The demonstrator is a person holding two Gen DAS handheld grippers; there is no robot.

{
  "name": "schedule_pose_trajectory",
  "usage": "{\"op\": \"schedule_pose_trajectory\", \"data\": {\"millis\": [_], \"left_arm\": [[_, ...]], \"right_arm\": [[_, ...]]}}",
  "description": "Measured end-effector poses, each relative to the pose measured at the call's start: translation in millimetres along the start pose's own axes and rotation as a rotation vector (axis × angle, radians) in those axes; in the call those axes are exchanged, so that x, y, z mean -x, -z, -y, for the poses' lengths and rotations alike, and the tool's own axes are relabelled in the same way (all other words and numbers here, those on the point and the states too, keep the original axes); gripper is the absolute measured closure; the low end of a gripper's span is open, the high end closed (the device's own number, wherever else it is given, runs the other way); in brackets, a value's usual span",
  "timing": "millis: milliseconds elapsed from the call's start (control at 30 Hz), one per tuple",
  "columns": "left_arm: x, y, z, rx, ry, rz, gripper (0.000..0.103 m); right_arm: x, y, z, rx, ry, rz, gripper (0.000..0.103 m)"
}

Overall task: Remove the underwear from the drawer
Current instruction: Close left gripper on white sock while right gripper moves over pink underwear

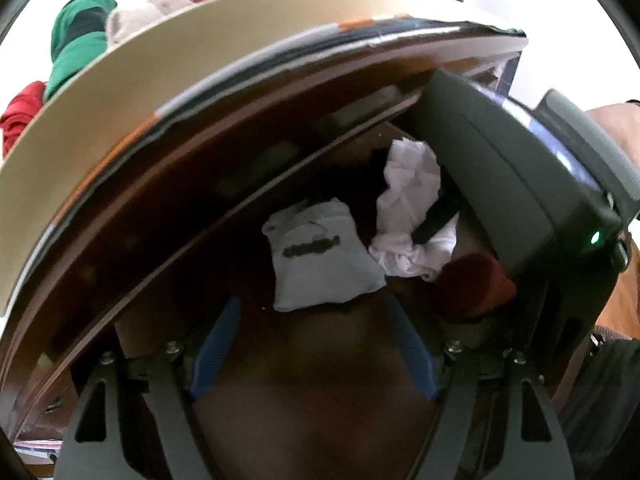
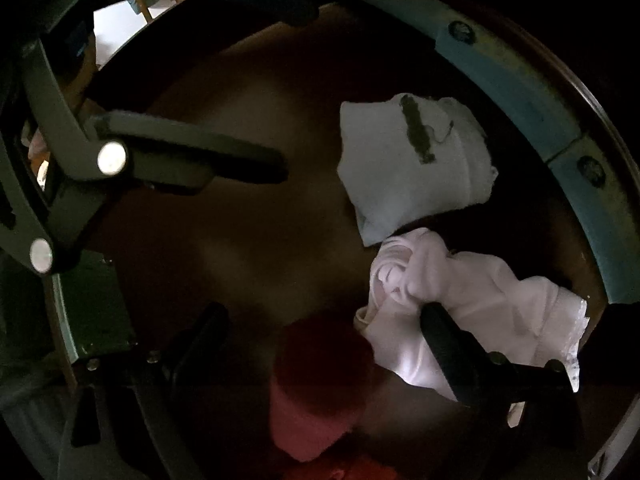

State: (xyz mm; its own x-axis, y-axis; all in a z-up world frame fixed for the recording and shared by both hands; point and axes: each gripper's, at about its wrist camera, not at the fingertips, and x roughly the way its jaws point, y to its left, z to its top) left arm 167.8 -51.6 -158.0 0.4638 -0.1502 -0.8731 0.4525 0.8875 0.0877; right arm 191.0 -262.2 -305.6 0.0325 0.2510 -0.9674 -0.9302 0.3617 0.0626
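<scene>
The drawer stands pulled out from under the pale top of the furniture, which is why both cameras can look down onto its dark wooden floor. Three pieces of underwear lie there, towards the drawer's right side as the left wrist view shows it: a folded pale grey piece with a dark label, a crumpled white piece touching its edge, and a red piece just beside the white one, nearer the drawer's front.

The right hand-held gripper points steeply down into the drawer with its jaws spread wide. One dark finger lies on the white cloth, the other stands well apart over bare wood, and the red piece sits between them. Nothing is clamped; the wide spread looks meant to straddle a bunched garment before closing, though whether the red or the white piece is the target I cannot tell.

The left hand-held gripper hangs over the drawer's front part, its blue pads apart and empty, near the grey piece, probably waiting its turn. More clothes already lie on the top behind.
</scene>
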Motion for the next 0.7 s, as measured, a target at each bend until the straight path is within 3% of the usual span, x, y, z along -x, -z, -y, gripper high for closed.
{"op": "schedule_pose_trajectory", "data": {"millis": [233,467,533,700], "left_arm": [[-16,-8,8,-0.070,0.014,-0.062,0.026],[-26,-25,18,-0.133,0.034,-0.070,0.026],[-32,-30,17,-0.132,0.059,-0.082,0.026],[-48,-29,16,-0.184,0.016,-0.114,0.026]], "right_arm": [[42,4,35,-0.128,0.028,0.104,0.004],[48,11,31,-0.165,0.106,0.103,0.004],[52,13,34,-0.191,0.092,0.129,0.004],[60,21,50,-0.279,0.024,0.179,0.004]]}}
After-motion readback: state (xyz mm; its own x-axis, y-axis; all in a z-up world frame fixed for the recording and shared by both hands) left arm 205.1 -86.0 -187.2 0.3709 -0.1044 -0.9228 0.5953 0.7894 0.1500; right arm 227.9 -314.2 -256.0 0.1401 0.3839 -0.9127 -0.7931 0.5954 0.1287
